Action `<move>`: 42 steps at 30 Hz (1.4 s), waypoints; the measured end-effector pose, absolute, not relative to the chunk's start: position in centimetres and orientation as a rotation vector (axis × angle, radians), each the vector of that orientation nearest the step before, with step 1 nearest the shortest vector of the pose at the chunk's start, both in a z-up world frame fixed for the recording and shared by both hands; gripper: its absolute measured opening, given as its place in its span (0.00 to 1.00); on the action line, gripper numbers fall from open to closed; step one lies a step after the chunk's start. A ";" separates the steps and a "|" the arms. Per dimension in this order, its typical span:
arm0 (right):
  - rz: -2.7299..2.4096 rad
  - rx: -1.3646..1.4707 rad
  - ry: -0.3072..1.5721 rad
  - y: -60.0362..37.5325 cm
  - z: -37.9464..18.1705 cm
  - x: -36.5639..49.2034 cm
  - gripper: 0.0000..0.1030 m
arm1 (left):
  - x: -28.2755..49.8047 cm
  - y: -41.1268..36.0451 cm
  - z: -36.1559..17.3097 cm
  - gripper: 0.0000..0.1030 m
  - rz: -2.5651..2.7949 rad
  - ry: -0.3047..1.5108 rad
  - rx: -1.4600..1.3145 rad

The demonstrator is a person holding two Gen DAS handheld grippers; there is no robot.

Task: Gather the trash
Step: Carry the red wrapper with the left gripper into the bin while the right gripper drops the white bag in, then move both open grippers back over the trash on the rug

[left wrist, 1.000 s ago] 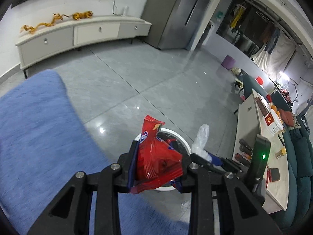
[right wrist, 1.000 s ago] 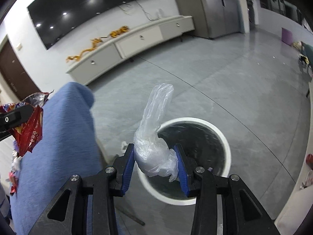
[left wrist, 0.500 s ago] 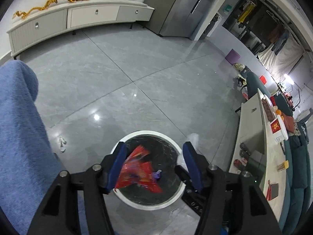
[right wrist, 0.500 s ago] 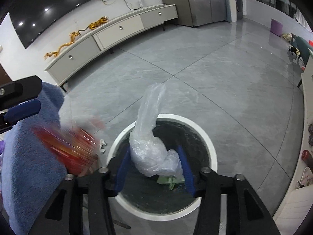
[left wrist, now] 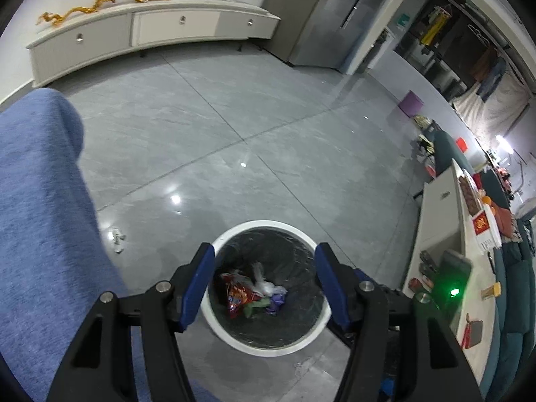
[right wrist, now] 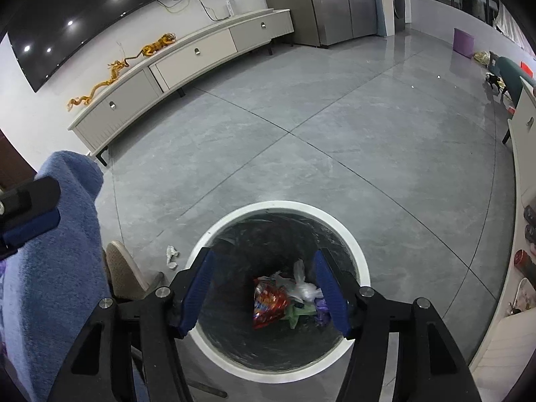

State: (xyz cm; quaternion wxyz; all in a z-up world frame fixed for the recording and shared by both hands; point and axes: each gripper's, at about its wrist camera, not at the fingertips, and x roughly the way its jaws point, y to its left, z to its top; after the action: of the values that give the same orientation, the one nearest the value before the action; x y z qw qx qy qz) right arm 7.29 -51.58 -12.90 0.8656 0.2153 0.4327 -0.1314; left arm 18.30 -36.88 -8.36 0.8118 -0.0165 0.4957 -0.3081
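Note:
A round white trash bin [left wrist: 234,333] with a black liner stands on the grey floor, also in the right wrist view [right wrist: 360,258]. Inside lie a red snack wrapper [left wrist: 238,296] [right wrist: 269,305], a clear plastic bag [left wrist: 268,286] [right wrist: 303,286] and small green and purple scraps. My left gripper [left wrist: 264,283] is open and empty above the bin. My right gripper [right wrist: 264,289] is open and empty above the bin too. A crumpled white scrap [right wrist: 172,255] [left wrist: 117,237] lies on the floor left of the bin.
A blue fabric seat [left wrist: 43,221] [right wrist: 50,268] fills the left side. A beige slipper [right wrist: 122,271] lies beside it. A long white TV cabinet [right wrist: 187,63] lines the far wall. A white table [left wrist: 445,244] with clutter stands at the right.
The left gripper opened and the red wrapper fell into the bin. The right gripper then opened and the clear plastic bag dropped in. Both grippers now hang over the bin.

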 end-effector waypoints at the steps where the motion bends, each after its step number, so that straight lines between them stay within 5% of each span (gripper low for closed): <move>1: -0.274 0.456 0.900 -51.5 -12.6 7.3 0.57 | 18.2 -36.2 -8.2 0.58 -0.638 1.046 -0.037; 16: -0.239 0.438 0.770 -45.0 -5.2 5.8 0.58 | 15.4 -25.2 -3.3 0.59 -0.479 0.878 -0.096; 20: -0.198 0.417 0.722 -42.1 -2.7 5.3 0.61 | 13.7 -21.8 -1.2 0.69 -0.456 0.812 -0.121; 29: -0.067 0.340 0.646 -35.3 1.8 4.4 0.62 | 9.7 -13.7 2.5 0.70 -0.394 0.684 -0.143; 42: 0.098 0.211 0.603 -27.3 4.4 3.7 0.62 | 4.7 0.4 2.9 0.70 -0.231 0.607 -0.163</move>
State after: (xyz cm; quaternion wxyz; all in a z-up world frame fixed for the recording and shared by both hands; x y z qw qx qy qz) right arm 3.67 -27.32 4.41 0.9483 0.1036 0.2961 0.0480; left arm 4.70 0.38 2.87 0.9445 -0.0802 0.2978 -0.1133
